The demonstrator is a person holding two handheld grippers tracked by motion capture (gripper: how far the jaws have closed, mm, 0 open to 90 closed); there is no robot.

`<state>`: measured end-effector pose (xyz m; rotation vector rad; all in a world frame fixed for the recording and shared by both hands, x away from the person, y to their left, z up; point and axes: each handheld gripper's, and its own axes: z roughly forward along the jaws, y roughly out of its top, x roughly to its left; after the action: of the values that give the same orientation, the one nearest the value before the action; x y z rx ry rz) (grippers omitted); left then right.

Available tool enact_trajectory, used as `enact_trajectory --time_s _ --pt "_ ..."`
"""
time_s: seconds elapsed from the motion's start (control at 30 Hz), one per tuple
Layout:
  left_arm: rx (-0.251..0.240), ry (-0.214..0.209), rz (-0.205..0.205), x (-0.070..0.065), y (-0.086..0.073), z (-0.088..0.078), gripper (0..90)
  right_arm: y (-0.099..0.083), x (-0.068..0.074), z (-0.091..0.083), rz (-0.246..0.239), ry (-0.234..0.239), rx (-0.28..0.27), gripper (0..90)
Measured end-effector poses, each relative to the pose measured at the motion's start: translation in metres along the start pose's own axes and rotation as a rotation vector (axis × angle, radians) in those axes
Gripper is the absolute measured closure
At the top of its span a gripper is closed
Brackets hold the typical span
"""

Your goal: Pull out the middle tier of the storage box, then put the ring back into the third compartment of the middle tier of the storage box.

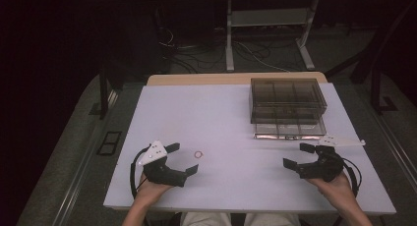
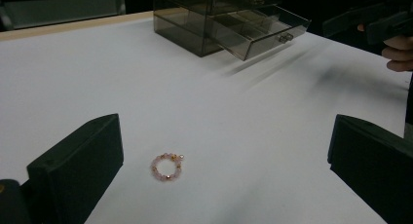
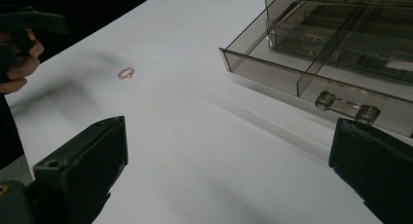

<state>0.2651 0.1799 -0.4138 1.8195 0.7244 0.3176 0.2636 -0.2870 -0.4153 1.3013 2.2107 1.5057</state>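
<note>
1. High view: a person sits at a white table point(image 1: 221, 113) with a gripper in each hand. A small pink bead ring point(image 1: 198, 155) lies flat on the table, just ahead of the left gripper point(image 1: 183, 158) and well apart from the smoky plastic box point(image 1: 287, 100) at the far right.
2. The bottom drawer point(image 1: 290, 129) is pulled out toward the person. In the right gripper view the drawer point(image 3: 341, 63) looks empty as far as I can see, with dividers and a clear handle point(image 3: 347, 107) on its front.
3. The left gripper has its jaws spread wide. In the left gripper view the ring point(image 2: 167, 166) sits on the table between them, nearer the left jaw, touching neither.
4. The right gripper point(image 1: 298, 155) is also wide apart and holds nothing. It hovers just in front of the drawer, with the handle near its right-hand jaw.
5. My read: the drawer is out and ready, so the opening step looks done. The ring is not yet picked up.
6. What seems left is to close on the ring, carry it across to a compartment, drop it in, and probably push the drawer shut.
</note>
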Motion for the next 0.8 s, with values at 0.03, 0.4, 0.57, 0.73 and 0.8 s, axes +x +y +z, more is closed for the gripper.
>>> enact_trajectory --time_s 0.03,0.4,0.57,0.73,0.8 --pt "-0.001 0.0 -0.001 0.0 0.0 0.0 0.0 -0.001 0.0 0.0 -0.005 -0.001 0.001 0.2" --pt "0.035 -0.015 0.029 -0.005 0.006 0.004 0.0 -0.008 0.0 -0.002 0.006 0.002 -0.026 0.1" --pt "0.058 -0.023 0.057 -0.008 0.01 0.006 0.0 -0.008 -0.001 -0.003 0.007 0.002 -0.031 0.2" --pt "0.084 -0.02 0.088 -0.011 0.013 0.008 0.0 -0.008 0.0 -0.002 -0.004 0.002 -0.024 0.2" --pt "0.096 -0.019 0.097 -0.011 0.014 0.01 0.0 -0.009 0.0 -0.003 -0.007 0.0 -0.02 0.2"
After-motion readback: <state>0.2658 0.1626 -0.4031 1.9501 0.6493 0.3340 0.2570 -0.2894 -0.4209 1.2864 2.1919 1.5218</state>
